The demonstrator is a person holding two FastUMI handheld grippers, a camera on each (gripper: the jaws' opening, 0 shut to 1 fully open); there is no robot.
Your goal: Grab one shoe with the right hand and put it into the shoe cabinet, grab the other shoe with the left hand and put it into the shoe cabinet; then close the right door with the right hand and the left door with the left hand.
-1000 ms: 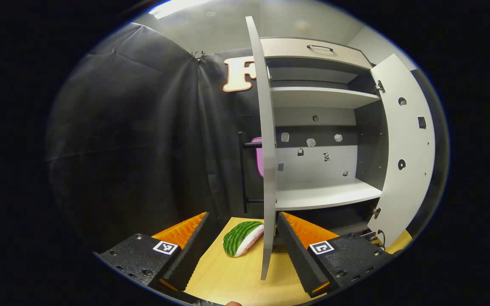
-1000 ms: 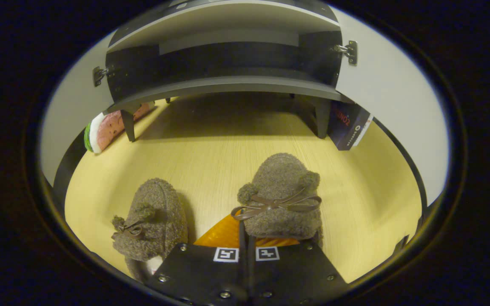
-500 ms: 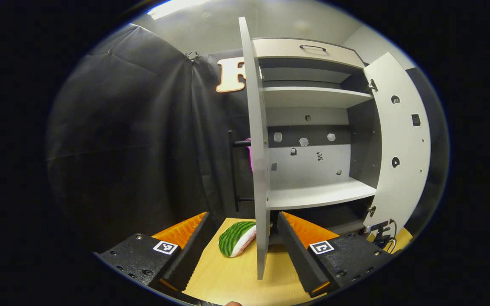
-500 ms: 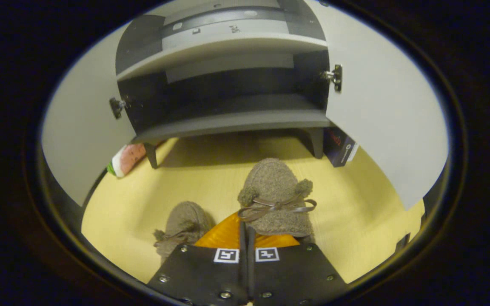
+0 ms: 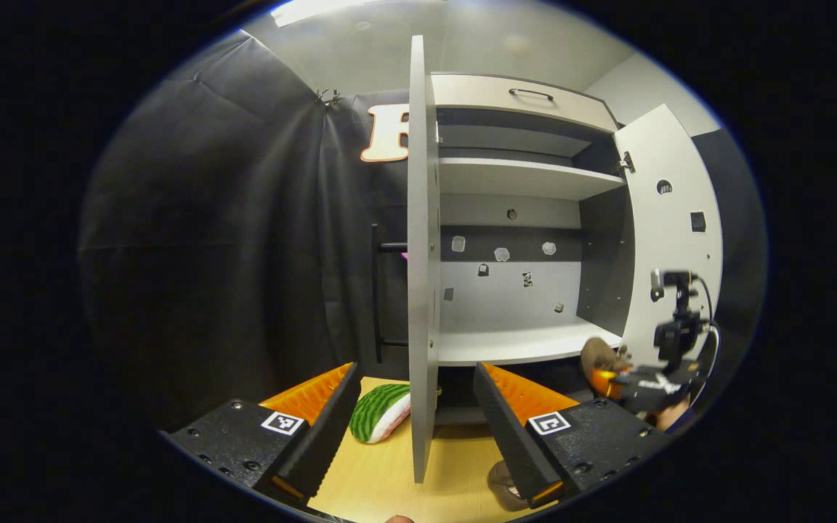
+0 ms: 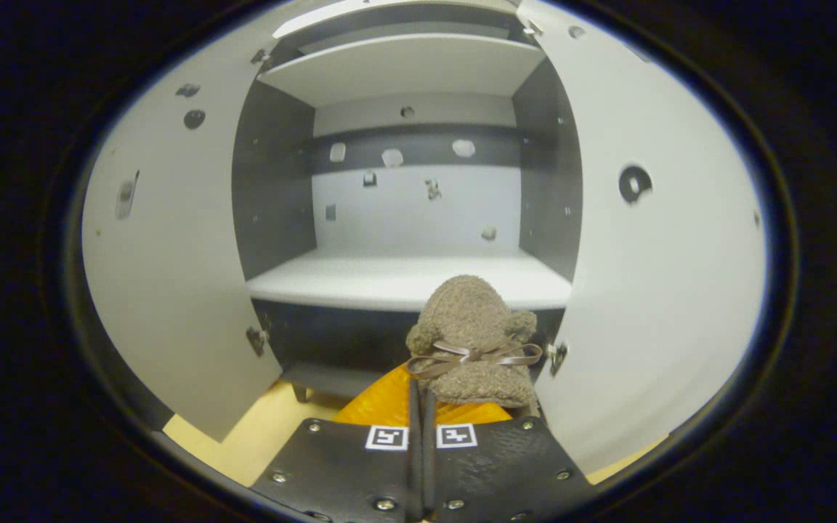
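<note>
— While the right gripper (image 6: 422, 407) sits at the bottom centre of the right gripper view, how do its jaws stand?

— Pressed together, with the heel edge of a fuzzy brown slipper (image 6: 473, 341) pinched between them. The slipper has two pompoms and a brown ribbon bow, and its toe points up toward the middle shelf (image 6: 404, 280) of the shoe cabinet (image 6: 273, 189), at the centre of the frame.

— And the doors?

— Both swung wide: the left door (image 6: 171, 290) fills the left of that frame, the right door (image 6: 651, 290) the right.

— What of the left gripper (image 5: 411, 407)?

— Its fingers are spread wide at the bottom of the left gripper view and grip nothing. The left door's edge (image 5: 422, 276) runs down the middle of the frame between them.

— Is the other slipper (image 5: 506, 485) visible?

— A small brown part of it lies on the wooden floor (image 5: 389, 487) at the lower right, just beside the right-hand finger. A watermelon-patterned cushion (image 5: 381, 412) lies left of the door's foot.

— Anything at the right edge?

— The right gripper (image 5: 604, 378), farther off, holding the brown slipper (image 5: 600, 354) near the front of the middle shelf.
</note>
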